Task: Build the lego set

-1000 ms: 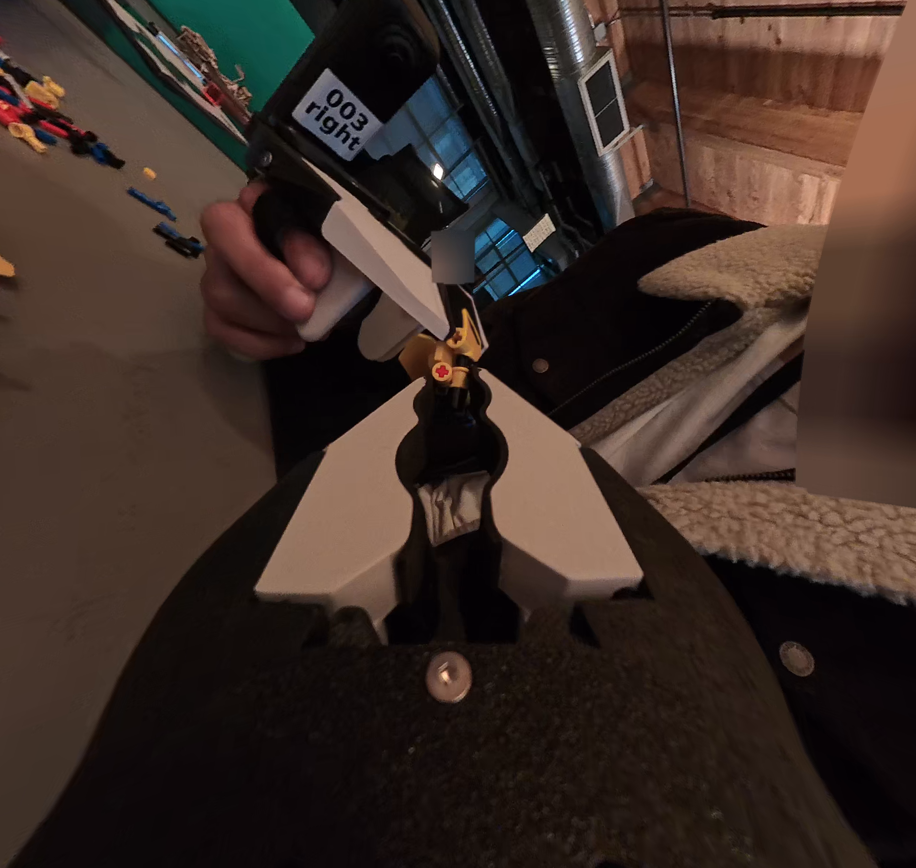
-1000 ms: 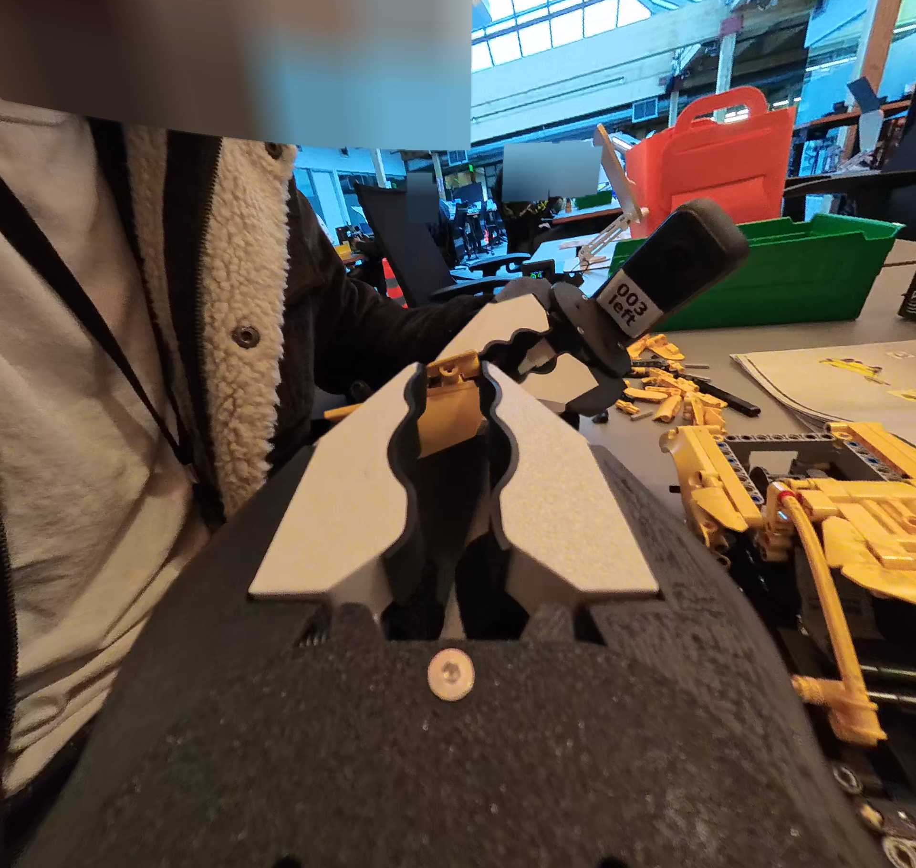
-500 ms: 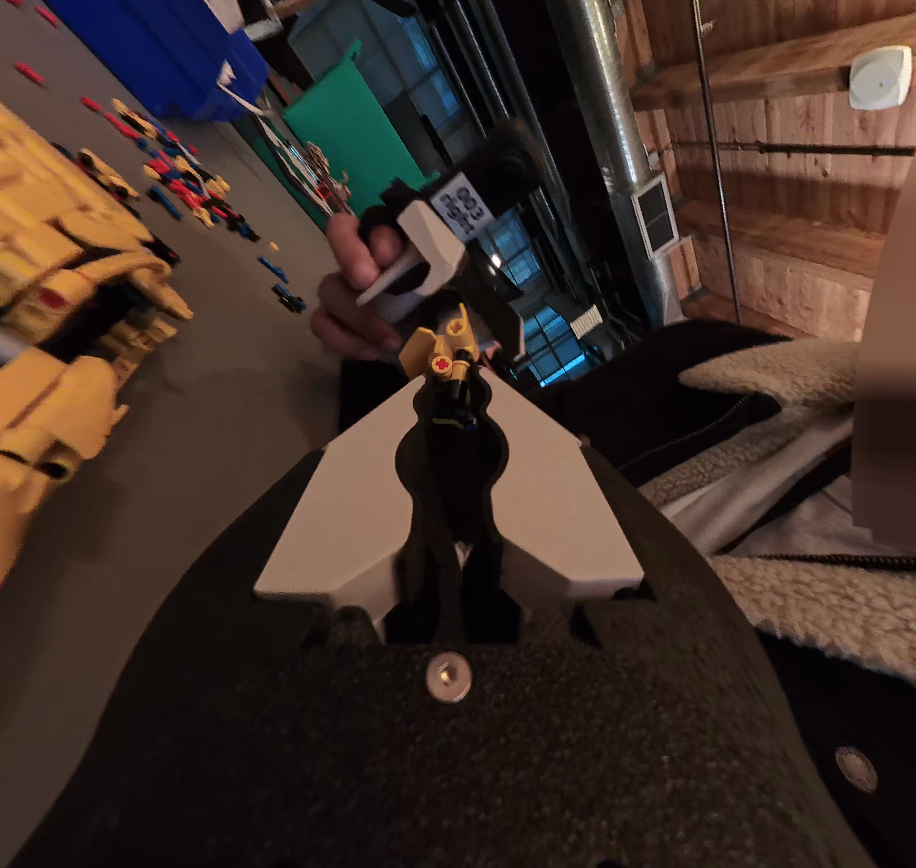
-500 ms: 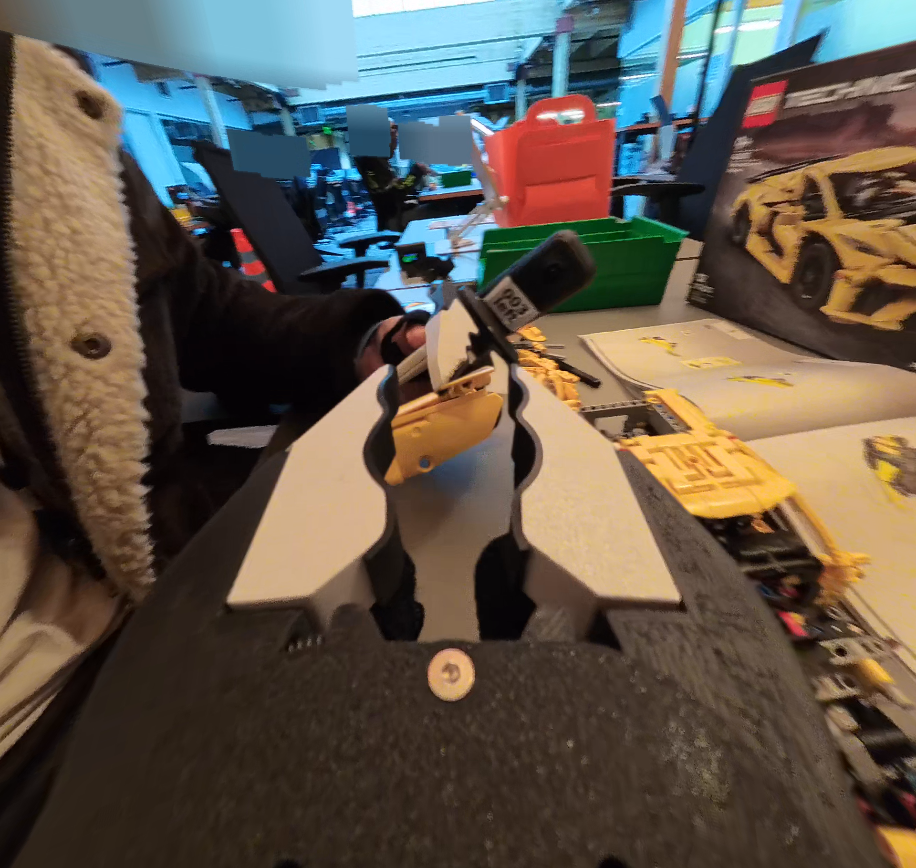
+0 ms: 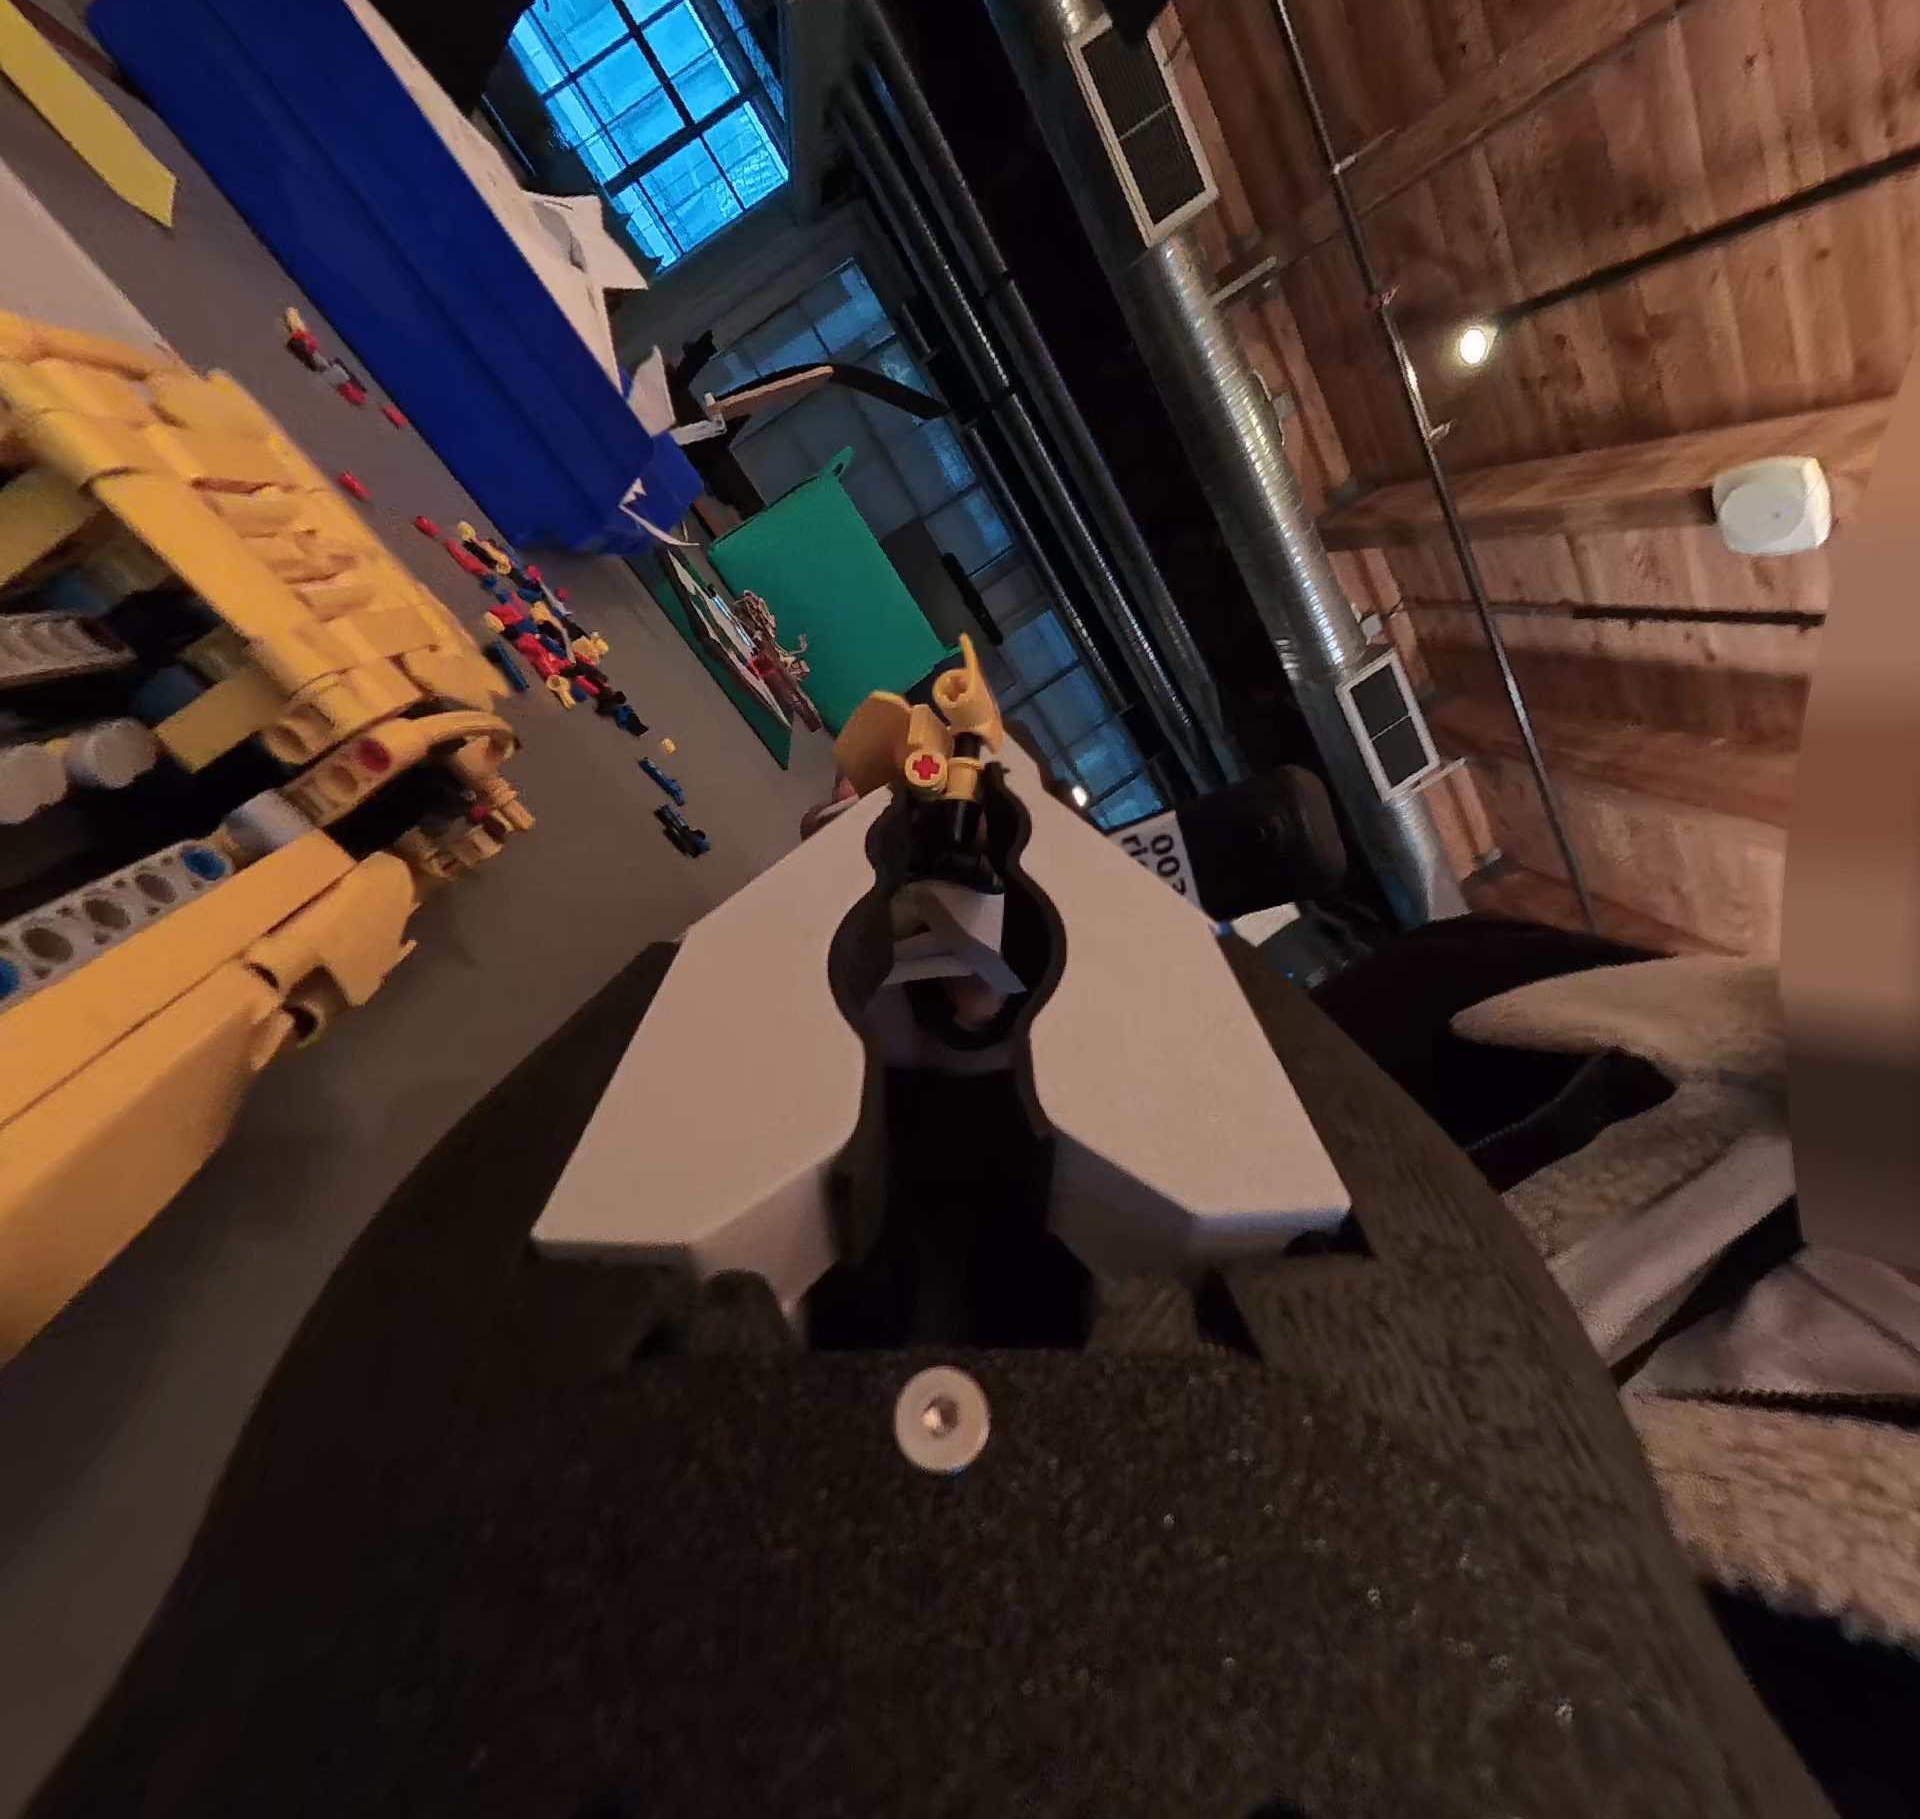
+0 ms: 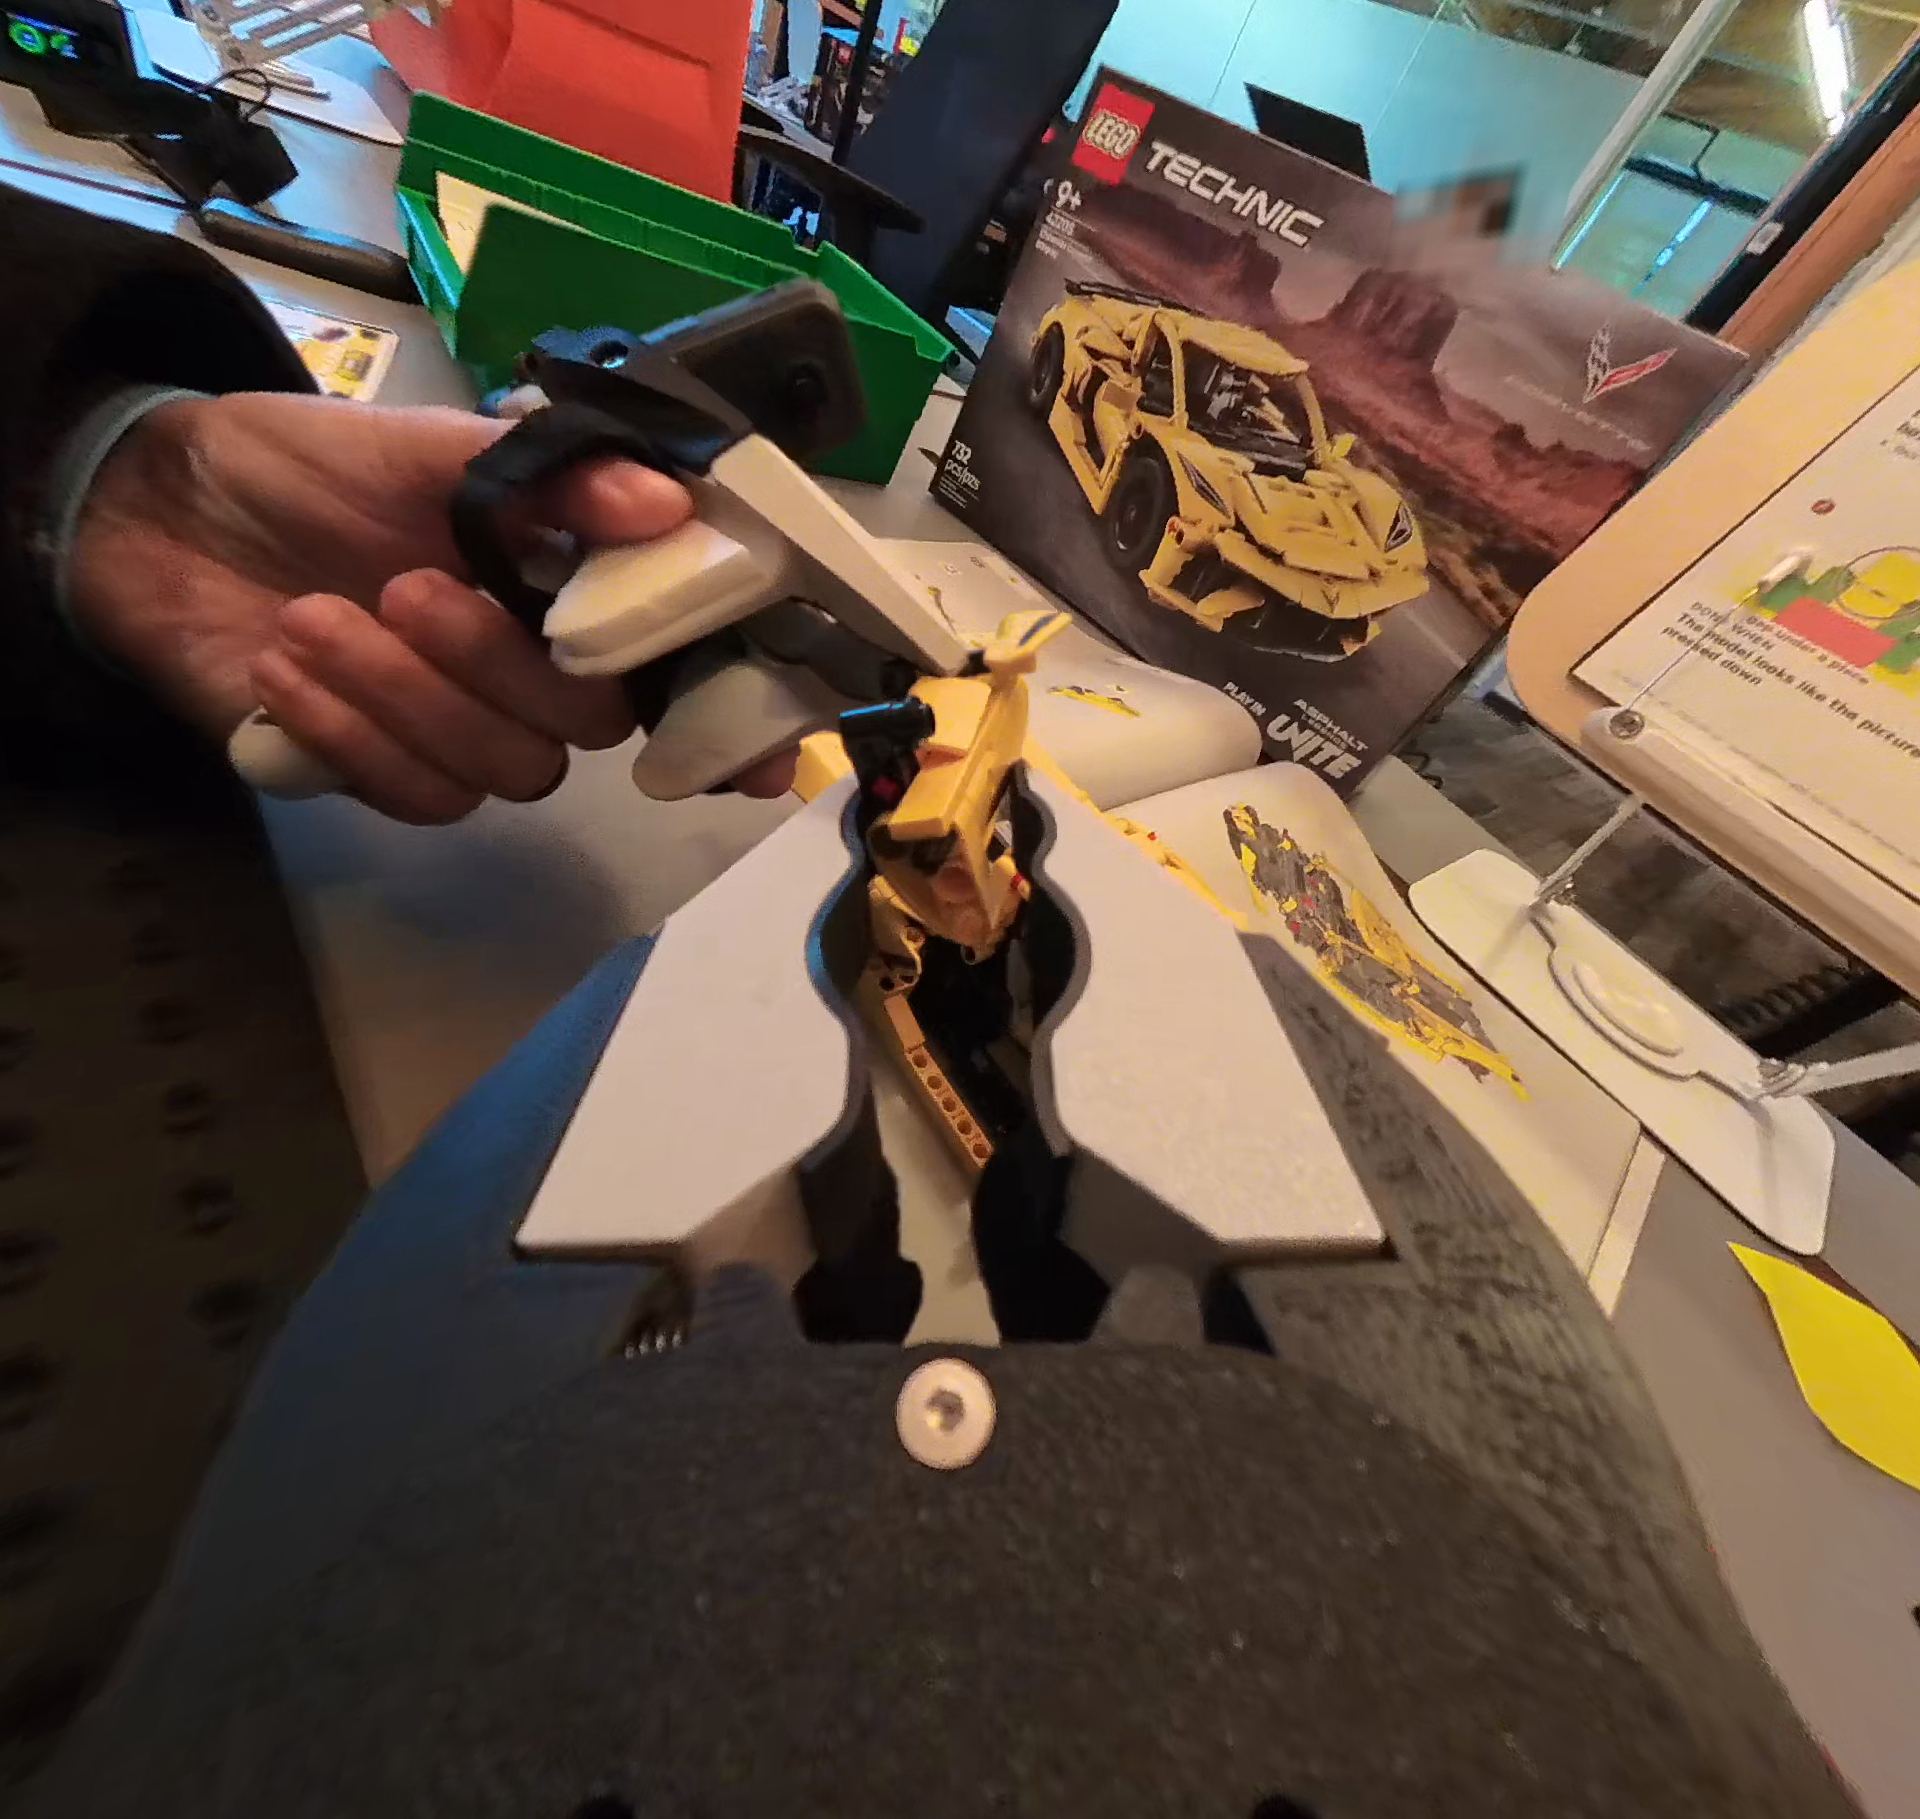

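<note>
Both claws on the same part right now, held in the air above the desk [image 6: 457,938], well apart from the main build.

- Left claw [image 5: 951,805]: pressed nearly together, pinching the black end of the yellow sub-assembly [image 5: 920,746]. The yellow tabs and a red cross-axle end stick out past the tips.
- Right claw [image 6: 940,819]: closed in on the yellow panel body of that sub-assembly. The panel fills the gap between the fingers and a yellow beam with holes trails back toward the palm.
- In the right wrist view, the left hand [image 6: 343,606] brings its tool in from the upper left, with the tip touching the top of the piece. We read this as a two-point hold: one claw braces while the other seats or re-grips a pin. Mid-air gives both tools access from opposite sides.
- Part-built yellow car [image 5: 208,647] sits on the desk to the left, loose pins [image 5: 540,626] scattered beyond it and a blue bin [image 5: 364,242] behind. We'd guess the sub-assembly goes there next.

Printed matter:
- Set box [image 6: 1299,439] stands upright behind the work, showing a yellow sports car picture, brand logo and text.
- Open instruction booklet [image 6: 1340,928] lies flat under the claws.
- Card on a wire stand [image 6: 1766,626] at right carries text.
- Part of a label on the other tool shows in the left wrist view.

We're not transcribing any of it.

Green bin [image 6: 623,252] is at the back.
</note>
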`<state>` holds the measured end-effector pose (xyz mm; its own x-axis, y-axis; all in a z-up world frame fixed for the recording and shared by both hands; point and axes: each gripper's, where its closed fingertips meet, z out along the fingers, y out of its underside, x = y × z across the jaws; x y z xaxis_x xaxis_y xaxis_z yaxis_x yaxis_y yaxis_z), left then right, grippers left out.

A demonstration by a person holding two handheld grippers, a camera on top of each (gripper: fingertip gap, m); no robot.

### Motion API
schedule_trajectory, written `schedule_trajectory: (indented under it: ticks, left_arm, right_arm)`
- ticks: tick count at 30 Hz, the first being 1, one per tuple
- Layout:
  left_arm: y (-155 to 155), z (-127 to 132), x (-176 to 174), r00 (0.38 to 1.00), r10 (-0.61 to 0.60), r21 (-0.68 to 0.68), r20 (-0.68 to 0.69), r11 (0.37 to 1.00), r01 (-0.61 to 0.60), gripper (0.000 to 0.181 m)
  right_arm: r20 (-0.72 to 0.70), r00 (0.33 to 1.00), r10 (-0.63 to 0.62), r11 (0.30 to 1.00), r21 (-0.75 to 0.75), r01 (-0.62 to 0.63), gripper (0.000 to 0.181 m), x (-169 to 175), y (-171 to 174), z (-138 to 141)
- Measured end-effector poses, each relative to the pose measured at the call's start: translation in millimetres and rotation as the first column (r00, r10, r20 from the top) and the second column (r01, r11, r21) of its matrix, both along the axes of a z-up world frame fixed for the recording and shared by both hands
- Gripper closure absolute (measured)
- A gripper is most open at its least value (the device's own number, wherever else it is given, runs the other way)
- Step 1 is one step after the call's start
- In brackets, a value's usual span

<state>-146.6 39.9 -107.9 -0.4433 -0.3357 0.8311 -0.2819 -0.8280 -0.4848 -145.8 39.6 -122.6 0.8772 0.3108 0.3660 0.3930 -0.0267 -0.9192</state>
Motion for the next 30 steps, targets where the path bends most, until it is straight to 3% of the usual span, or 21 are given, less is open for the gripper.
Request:
schedule_trajectory:
  ticks: [4, 9, 11, 15, 18, 25, 30]
  left_arm:
    - [-8.5, 6.8, -3.6, 0.999, -0.032, 0.079, 0.022, 0.996, 0.03, 0.165]
    - [-11.7, 13.0, -11.7, 0.999, -0.012, 0.291, 0.047, 0.957, -0.002, 0.135]
    - [-7.2, 17.6, -16.6, 0.997, 0.027, 0.398, 0.079, 0.916, -0.057, 0.123]
    - [-27.4, 14.3, -19.7, 0.994, -0.019, 0.633, 0.11, 0.772, -0.055, 0.111]
    - [-38.3, 16.7, -22.5, 0.989, -0.053, 0.669, 0.139, 0.741, -0.054, 0.111]
    - [-45.3, 19.9, -28.4, 0.982, -0.083, 0.698, 0.171, 0.713, -0.061, 0.113]
    - [-50.4, 15.7, -30.2, 0.981, -0.117, 0.704, 0.156, 0.71, -0.028, 0.132]
  right_arm:
    - [-0.073, 0.993, 0.095, 0.995, 0.007, -0.095, 0.16, -4.4, -9.2, 5.6]
    - [-0.316, 0.912, 0.262, 0.96, -0.008, -0.279, 0.16, -5.6, -23.1, 12.2]
    - [-0.431, 0.842, 0.324, 0.932, -0.007, -0.362, 0.16, -6.6, -29.8, 14.8]
    - [-0.702, 0.594, 0.393, 0.817, -0.03, -0.576, 0.16, -18.8, -41.2, 16.7]
    - [-0.75, 0.509, 0.423, 0.744, -0.034, -0.668, 0.16, -31.9, -49.7, 14.4]
    - [-0.773, 0.455, 0.442, 0.684, -0.038, -0.729, 0.16, -45.3, -56.5, 13.1]
    - [-0.776, 0.45, 0.443, 0.682, -0.034, -0.73, 0.16, -45.1, -57.0, 13.7]
